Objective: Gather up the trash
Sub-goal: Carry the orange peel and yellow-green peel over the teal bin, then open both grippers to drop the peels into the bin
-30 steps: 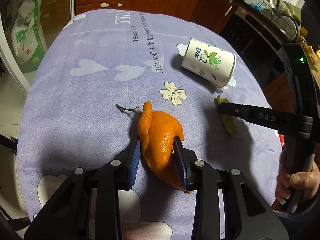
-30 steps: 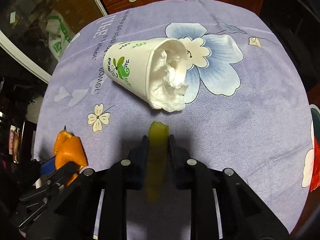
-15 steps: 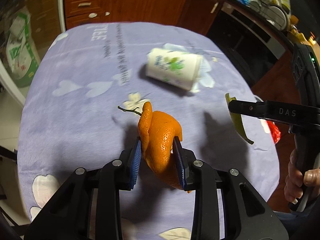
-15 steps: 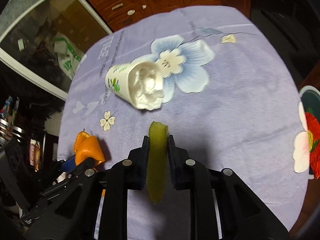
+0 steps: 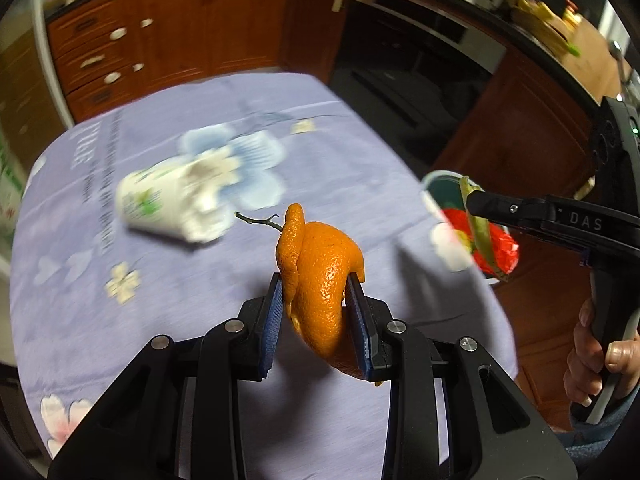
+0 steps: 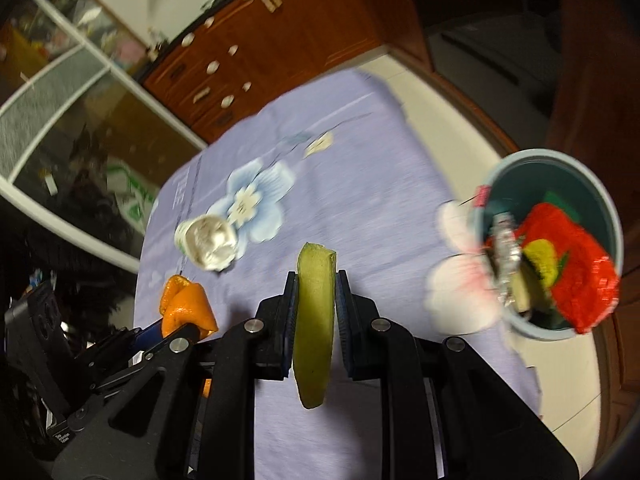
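An orange peel point(image 5: 320, 280) is clamped in the left hand-held gripper point(image 5: 316, 312), lifted above the tabletop point(image 5: 160, 320). The right hand-held gripper point(image 6: 316, 304) pinches a green peel point(image 6: 314, 320), near a bin point(image 6: 608, 216) beside the tabletop's edge. A tissue-stuffed cup point(image 5: 168, 204) lies tipped on the cloth.

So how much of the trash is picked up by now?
Partly. The bin beside the table already holds a red wrapper and other scraps. In hand: the left gripper clamps an orange peel, and the right gripper a green peel, neither dropped in yet. Left: the paper cup stuffed with tissue lies on the tablecloth.
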Demonstrator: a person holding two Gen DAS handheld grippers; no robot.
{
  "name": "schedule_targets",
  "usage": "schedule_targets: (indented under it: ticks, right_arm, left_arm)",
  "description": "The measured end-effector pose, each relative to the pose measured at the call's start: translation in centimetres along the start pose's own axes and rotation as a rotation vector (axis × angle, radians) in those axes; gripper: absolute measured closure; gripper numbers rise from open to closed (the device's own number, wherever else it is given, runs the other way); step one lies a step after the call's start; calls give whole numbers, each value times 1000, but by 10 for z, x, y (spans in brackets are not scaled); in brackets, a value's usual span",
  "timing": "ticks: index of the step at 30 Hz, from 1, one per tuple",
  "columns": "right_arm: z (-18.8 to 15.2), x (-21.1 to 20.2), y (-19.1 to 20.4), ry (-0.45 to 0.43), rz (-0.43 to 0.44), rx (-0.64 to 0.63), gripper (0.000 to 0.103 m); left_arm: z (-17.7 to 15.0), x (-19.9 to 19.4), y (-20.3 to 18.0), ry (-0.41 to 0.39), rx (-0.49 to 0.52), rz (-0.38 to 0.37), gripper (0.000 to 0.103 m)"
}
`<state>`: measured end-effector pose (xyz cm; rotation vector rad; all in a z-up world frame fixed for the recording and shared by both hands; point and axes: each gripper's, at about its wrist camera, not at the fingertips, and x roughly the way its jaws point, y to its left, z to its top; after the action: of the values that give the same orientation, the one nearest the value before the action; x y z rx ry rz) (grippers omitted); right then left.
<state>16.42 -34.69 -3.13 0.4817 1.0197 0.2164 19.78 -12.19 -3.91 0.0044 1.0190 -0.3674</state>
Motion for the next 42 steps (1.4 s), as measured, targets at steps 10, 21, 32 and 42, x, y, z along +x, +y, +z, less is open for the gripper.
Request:
schedule_targets:
  ticks: [10, 21, 32, 42]
  right_arm:
    - [12, -55, -97, -103, -2, 151, 85]
    - [16, -80, -180, -135, -29, 271, 85]
    - [18, -75, -214, -103, -68, 316, 85]
    - [27, -68, -220, -89, -98, 317, 85]
  left_arm:
    - [35, 31, -97, 33, 149, -45, 71]
    - [58, 80, -167, 99, 240, -76, 71]
    - [70, 136, -214, 179, 293, -119, 70]
    - [82, 155, -229, 177, 289, -129, 49]
